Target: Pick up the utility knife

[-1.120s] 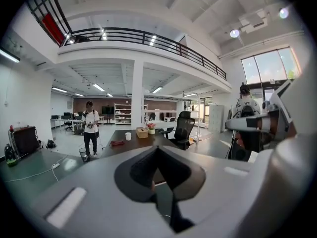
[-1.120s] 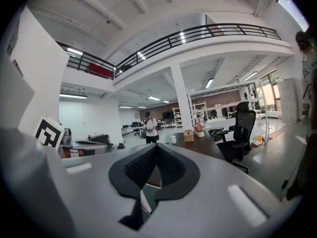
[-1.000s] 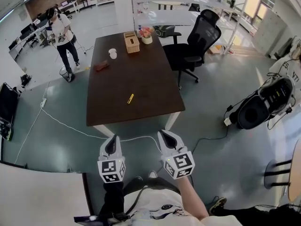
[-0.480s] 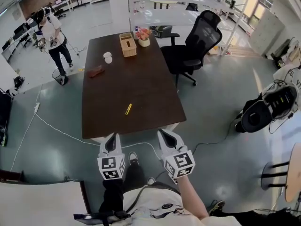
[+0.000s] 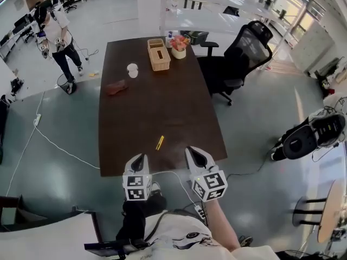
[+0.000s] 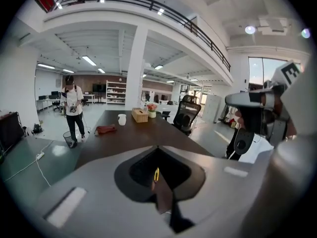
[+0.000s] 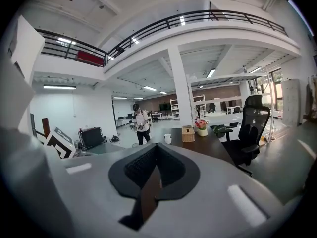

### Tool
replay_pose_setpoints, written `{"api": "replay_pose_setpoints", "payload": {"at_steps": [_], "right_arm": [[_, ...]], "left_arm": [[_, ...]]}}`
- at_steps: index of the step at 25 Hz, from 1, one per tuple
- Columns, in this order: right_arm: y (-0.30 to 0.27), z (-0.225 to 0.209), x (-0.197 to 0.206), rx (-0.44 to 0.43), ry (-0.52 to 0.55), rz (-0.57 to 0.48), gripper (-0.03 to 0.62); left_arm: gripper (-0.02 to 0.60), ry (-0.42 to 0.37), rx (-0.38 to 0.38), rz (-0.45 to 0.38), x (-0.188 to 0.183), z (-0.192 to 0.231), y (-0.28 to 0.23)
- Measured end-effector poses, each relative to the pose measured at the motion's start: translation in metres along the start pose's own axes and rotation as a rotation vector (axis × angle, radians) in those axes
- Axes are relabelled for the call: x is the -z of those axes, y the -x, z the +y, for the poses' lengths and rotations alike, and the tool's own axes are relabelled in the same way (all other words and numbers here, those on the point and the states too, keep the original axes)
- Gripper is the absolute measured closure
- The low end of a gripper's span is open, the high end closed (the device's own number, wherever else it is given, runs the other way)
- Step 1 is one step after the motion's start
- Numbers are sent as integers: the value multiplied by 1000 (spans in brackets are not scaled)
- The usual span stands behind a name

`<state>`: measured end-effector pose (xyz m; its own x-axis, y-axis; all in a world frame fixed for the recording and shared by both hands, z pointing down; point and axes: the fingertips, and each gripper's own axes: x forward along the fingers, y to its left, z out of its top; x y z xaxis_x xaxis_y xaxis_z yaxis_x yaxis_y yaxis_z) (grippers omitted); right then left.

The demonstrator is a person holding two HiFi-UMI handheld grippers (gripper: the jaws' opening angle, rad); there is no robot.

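Observation:
A small yellow utility knife (image 5: pixel 160 142) lies on the dark brown table (image 5: pixel 184 112), close to its near edge. My left gripper (image 5: pixel 137 159) is shut and empty, just short of that edge and a little left of the knife. My right gripper (image 5: pixel 193 153) is also shut and empty, over the near edge to the knife's right. In the left gripper view the knife (image 6: pixel 156 174) shows as a yellow sliver through the notch behind the closed tips (image 6: pixel 158 148). The right gripper view looks past its closed tips (image 7: pixel 157 145) along the table (image 7: pixel 208 142); the knife is not visible there.
At the table's far end stand a wicker tissue box (image 5: pixel 159 54), a flower pot (image 5: pixel 178 45), a white cup (image 5: pixel 132 69) and a reddish-brown object (image 5: pixel 116 87). A black office chair (image 5: pixel 244 53) is at the right side. A person (image 5: pixel 54 34) stands far left. A white cable (image 5: pixel 59 148) crosses the floor.
Both grippers and the head have moved forward toward the table; the table's near edge and the knife are now much closer to the fingertips. Both grippers stay shut.

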<state>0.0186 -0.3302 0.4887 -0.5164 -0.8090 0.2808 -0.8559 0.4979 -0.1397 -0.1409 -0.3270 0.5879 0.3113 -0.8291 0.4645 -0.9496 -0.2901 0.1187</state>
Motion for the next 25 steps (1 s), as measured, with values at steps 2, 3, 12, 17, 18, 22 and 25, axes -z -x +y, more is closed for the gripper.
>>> {"api": "replay_pose_setpoints", "payload": {"at_steps": [2, 3, 12, 17, 18, 22, 25], "right_arm": [[-18, 1, 3, -3, -4, 23, 592], [-25, 0, 6, -3, -8, 39, 592], [-57, -29, 44, 37, -69, 188, 592], [-71, -60, 47, 28, -77, 225, 592], [-74, -64, 48, 25, -81, 231, 592], [-86, -78, 50, 13, -94, 251, 592], [-88, -83, 56, 0, -98, 272, 592]], "left_arm": [[583, 8, 13, 46, 12, 9, -14], [583, 14, 19, 66, 17, 12, -19], [581, -14, 79, 266, 73, 21, -72], [581, -63, 86, 377, 116, 10, -107], [581, -69, 88, 401, 124, 7, -112], [581, -118, 95, 504, 151, 1, -133], [581, -130, 94, 549, 163, -1, -146]]}}
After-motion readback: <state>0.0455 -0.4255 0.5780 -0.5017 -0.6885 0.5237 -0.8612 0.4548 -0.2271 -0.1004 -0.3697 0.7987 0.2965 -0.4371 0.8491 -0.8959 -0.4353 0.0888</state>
